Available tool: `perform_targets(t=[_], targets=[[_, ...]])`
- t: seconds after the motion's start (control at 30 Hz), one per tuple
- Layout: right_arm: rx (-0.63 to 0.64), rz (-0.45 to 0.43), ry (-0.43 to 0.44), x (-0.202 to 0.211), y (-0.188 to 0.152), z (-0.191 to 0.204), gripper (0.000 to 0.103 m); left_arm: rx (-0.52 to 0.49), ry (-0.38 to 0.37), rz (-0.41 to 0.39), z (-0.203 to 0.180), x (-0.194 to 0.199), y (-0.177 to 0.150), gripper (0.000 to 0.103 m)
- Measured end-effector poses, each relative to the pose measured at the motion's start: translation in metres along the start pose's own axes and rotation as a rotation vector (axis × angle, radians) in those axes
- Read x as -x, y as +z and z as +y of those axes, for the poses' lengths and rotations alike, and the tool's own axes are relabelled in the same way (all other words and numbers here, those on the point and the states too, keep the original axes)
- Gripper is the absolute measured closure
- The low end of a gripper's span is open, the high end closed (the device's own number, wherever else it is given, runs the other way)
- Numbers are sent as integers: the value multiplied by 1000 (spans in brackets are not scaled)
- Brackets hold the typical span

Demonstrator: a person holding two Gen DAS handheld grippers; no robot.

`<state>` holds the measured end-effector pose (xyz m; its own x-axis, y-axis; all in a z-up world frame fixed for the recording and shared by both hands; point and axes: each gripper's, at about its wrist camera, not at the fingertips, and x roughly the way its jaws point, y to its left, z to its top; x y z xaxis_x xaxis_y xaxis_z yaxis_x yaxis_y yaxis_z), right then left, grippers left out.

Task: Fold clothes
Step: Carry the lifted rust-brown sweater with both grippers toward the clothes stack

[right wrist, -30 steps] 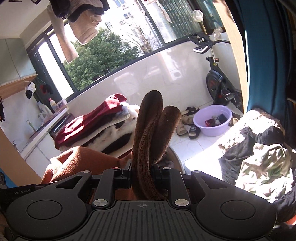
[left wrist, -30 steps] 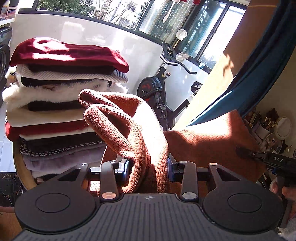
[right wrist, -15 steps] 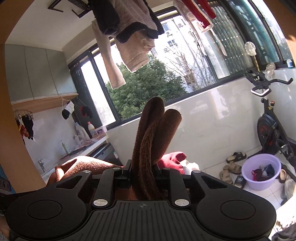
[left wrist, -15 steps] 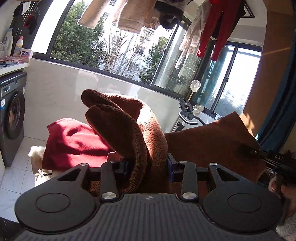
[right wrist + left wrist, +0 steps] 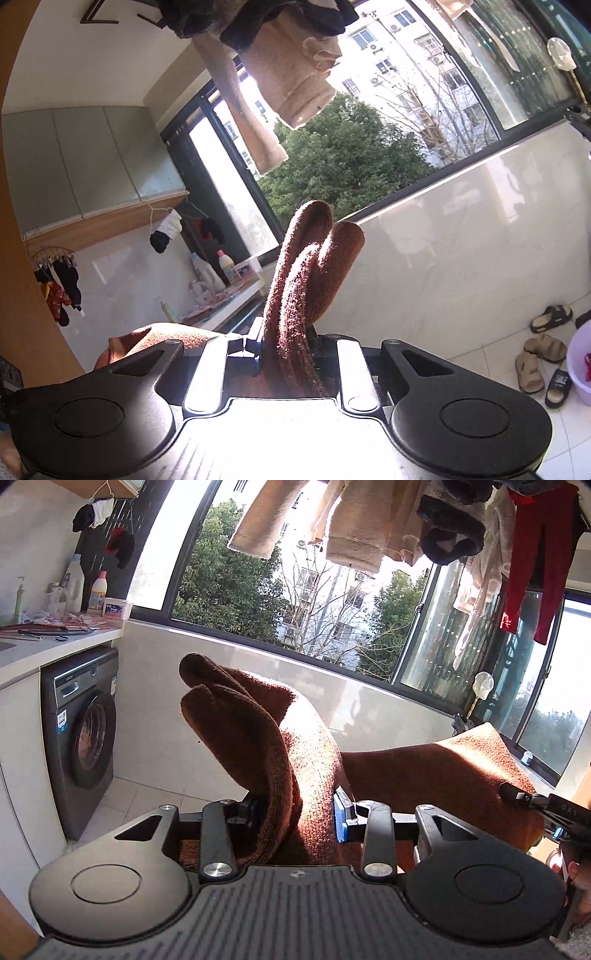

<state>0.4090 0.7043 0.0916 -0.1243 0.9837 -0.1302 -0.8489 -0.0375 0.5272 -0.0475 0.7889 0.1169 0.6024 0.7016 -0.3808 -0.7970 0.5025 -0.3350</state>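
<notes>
The left gripper (image 5: 299,812) is clamped on a thick bunched fold of the rust-brown knitted garment (image 5: 436,775), which stretches taut to the right gripper (image 5: 288,350), whose jaws pinch another folded edge standing upright between them. Beyond, a grey front-loading washing machine (image 5: 83,734) sits under a white counter (image 5: 48,646), and beige fleece laundry (image 5: 354,520) hangs before the window.

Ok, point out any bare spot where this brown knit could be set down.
Bare floor tiles lie between the washing machine and the wall. The countertop is cluttered with bottles and hangers. The floor by the sandals and purple basin is crowded. Both jaws grip the brown knit.
</notes>
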Motion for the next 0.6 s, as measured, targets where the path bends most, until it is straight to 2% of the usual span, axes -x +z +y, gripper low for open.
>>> perform_targets(t=[0.13,0.2,0.37,0.47,0.6], targets=[[-21,50,-8,-34,-5,-24,86,62,25,66,21,-29,-12,65],[-37,74,-20,-46,-12,-36,86,81,32,125,32,-46,-24,65],[-121,168,-109,-56,-47,-76,86,116,105,273,65,-82,-63,65],[-183,216,-172,-55,-68,-98,86,133,106,303,79,-89,-72,65],[-234,224,-178,-44,-84,-96,86,116,78,307,77,-91,-60,67]])
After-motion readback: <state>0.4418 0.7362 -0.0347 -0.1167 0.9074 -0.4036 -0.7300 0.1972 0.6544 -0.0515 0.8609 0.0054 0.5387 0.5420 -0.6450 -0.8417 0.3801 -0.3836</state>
